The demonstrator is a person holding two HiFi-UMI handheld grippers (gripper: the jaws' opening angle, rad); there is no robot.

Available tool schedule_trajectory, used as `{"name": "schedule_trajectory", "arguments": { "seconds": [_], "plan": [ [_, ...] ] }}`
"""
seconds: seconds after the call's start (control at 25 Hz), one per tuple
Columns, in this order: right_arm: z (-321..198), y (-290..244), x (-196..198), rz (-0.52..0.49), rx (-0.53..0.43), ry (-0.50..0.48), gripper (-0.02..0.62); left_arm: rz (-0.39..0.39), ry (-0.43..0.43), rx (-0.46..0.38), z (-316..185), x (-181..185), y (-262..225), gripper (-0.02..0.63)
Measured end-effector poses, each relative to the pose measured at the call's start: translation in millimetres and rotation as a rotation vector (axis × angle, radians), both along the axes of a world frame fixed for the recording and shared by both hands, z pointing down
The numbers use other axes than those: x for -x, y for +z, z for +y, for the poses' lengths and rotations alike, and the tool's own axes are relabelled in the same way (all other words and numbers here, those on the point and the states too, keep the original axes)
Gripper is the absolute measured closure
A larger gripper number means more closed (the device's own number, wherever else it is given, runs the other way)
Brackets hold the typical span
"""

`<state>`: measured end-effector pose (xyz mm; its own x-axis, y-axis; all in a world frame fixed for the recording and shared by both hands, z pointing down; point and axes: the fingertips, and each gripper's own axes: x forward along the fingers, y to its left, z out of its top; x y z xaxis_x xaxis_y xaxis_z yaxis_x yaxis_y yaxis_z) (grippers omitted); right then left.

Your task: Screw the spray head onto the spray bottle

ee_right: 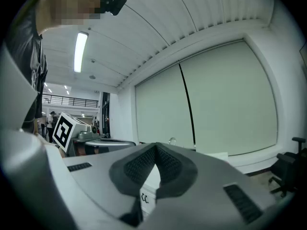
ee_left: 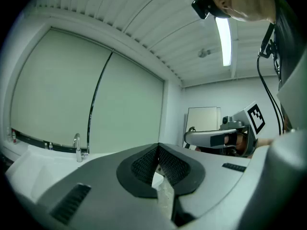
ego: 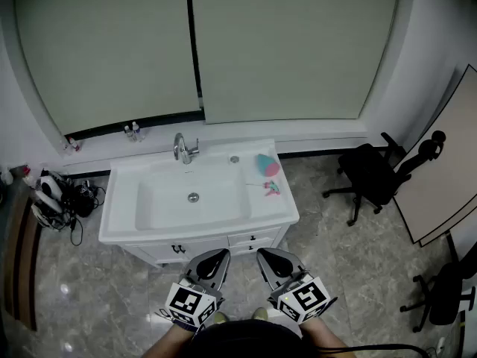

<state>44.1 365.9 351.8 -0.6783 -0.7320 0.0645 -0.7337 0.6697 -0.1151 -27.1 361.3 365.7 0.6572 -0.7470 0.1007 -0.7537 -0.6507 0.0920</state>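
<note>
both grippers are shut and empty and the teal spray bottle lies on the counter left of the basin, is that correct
Not quite: the head view shows the teal spray bottle lying on the counter right of the basin, not left. The left gripper and right gripper are shut and empty, as you say.

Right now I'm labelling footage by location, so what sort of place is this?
Probably a washroom corner set up inside an office or lab: a white sink cabinet with a tap stands below closed blinds, while an office chair sits nearby on the tiled floor.
</note>
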Motion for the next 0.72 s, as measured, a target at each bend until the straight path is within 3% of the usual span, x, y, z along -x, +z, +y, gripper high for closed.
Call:
{"name": "schedule_trajectory", "arguments": {
  "seconds": [0.72],
  "plan": [
    [2.3,-0.2,-8.1,-0.041,0.01,-0.029,0.595,-0.009,-0.009,0.014,1.9,-8.9,3.2,0.601]
  ]
}}
